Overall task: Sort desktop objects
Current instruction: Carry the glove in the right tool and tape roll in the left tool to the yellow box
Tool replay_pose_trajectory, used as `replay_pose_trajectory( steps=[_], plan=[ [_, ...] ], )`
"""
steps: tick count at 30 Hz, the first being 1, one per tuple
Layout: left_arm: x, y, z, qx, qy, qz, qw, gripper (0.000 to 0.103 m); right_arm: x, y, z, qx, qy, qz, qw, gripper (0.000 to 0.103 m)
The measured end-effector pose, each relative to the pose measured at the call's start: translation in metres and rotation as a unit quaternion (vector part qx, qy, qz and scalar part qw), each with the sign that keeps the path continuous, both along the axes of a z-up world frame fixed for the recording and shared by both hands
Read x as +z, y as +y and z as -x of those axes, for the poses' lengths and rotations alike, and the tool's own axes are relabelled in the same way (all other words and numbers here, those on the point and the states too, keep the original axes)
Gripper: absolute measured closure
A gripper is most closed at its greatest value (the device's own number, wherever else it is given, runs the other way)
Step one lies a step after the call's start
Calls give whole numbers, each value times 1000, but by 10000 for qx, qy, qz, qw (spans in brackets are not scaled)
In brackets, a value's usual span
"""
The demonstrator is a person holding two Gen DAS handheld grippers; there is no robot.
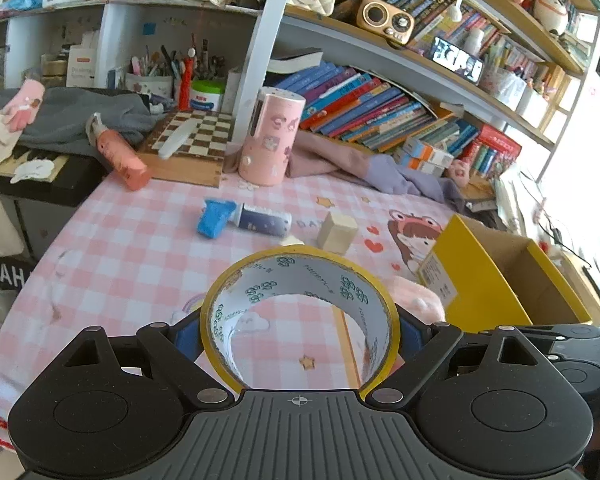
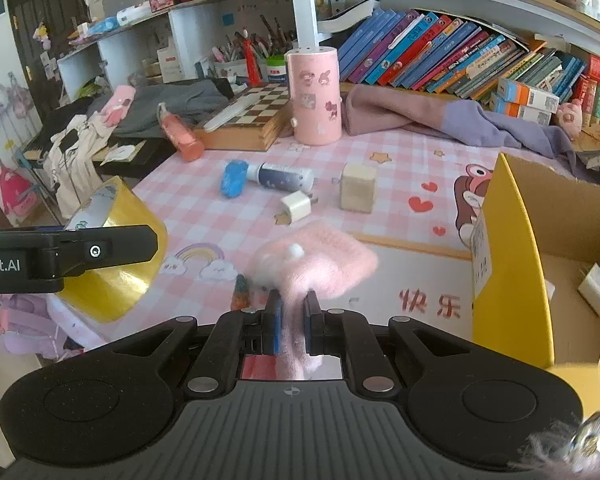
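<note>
While we look along the right wrist view from its left edge, our left gripper (image 2: 112, 248) grips a yellow tape roll (image 2: 116, 256), jaws spread wide around it; at lower centre our right gripper (image 2: 292, 316) is clenched on a fluffy pink pouch (image 2: 319, 264) above the pink checked tablecloth (image 2: 204, 208); a white charger (image 2: 597, 288) lies inside the yellow box (image 2: 511, 264) at right.

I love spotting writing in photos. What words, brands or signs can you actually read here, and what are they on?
"bbot.AI", cut off at the picture's edge: on the left gripper.
"快乐": red characters on the desk mat.
"AMAH", mirrored: on a dark thing at the left edge.
Too small or blurred to read: print inside the tape roll, book spines, label on the yellow box.
</note>
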State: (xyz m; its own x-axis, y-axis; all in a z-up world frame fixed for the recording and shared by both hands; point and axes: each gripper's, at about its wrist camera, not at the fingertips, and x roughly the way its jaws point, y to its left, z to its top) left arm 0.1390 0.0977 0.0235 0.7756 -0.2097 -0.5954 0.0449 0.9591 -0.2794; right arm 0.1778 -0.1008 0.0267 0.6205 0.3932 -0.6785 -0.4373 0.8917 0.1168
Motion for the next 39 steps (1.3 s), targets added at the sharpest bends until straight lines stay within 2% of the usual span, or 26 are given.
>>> replay_pose_trajectory(
  steps=[8, 17, 24, 32, 39],
  plan=[
    [-2, 7, 33, -98, 35, 273, 9996, 11, 0, 3, 42, -94, -30, 120, 9999, 94],
    [1, 8, 67, -242, -3, 395, 9989, 11, -1, -5, 87, -431, -30, 125, 9990, 94],
    [4, 8, 93, -225, -99, 474, 9986, 11, -1, -3, 115, -466, -33, 217, 9987, 94],
    [-1, -5, 98, -677, 108, 504, 9964, 11, -2, -14, 143, -753, 20, 155, 9970, 94],
    [0, -26, 96, -1217, 63, 445, 9916, 11, -6, -27, 157, -1117, 146, 231, 9934, 94]
  ],
)
